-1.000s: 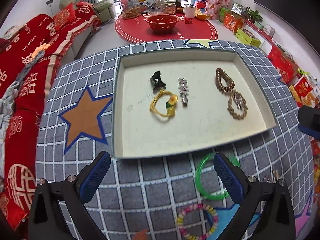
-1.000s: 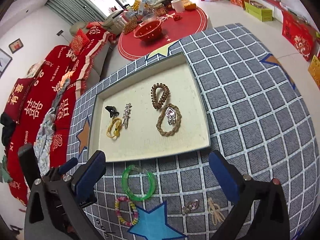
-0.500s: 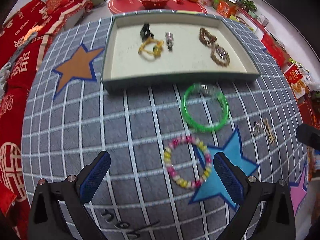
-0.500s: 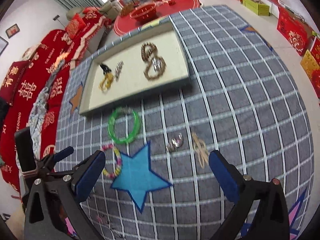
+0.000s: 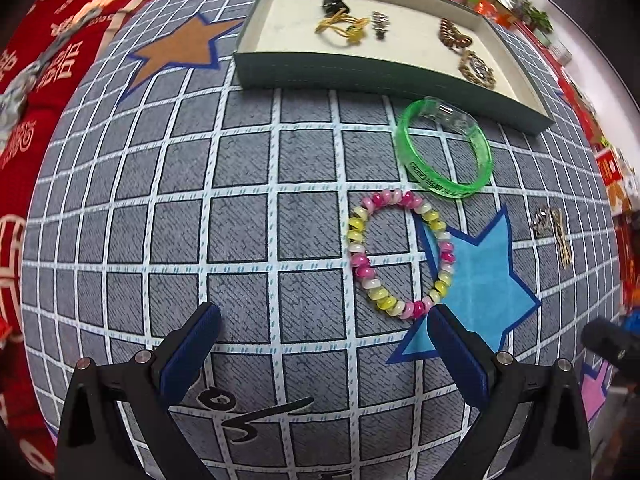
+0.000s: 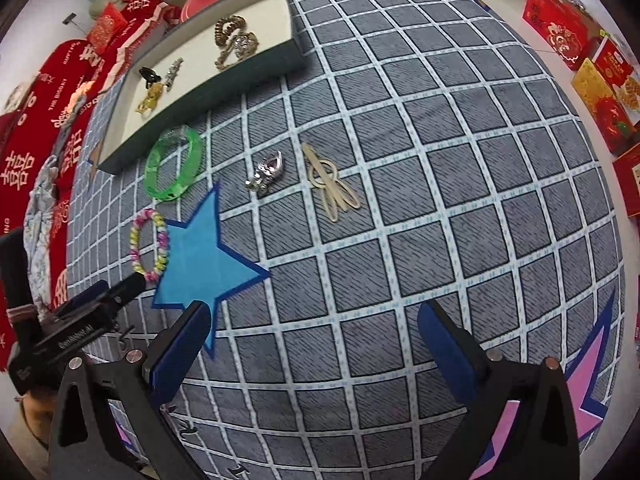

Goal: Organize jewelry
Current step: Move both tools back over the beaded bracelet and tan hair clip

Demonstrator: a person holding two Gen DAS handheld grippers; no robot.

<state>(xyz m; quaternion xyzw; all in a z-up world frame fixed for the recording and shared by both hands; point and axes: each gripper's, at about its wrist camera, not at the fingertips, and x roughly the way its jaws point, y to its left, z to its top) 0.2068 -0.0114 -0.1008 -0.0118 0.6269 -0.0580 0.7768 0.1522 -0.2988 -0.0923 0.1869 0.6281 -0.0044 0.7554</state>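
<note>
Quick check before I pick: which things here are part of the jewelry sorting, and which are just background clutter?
Part of the job:
tray
green bangle
beaded bracelet
silver charm
gold hairpin
pieces already in the tray: yellow hair tie, brown coil ties

Just lying about:
red sofa cover
red gift boxes

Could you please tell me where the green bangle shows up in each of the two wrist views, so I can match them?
Left wrist: the green bangle lies upper right of centre, just in front of the tray's near wall.
Right wrist: the green bangle lies at upper left, beside the tray's near corner.
Shared landmark: the beaded bracelet lies next to it, overlapping the blue star on the cloth.
</note>
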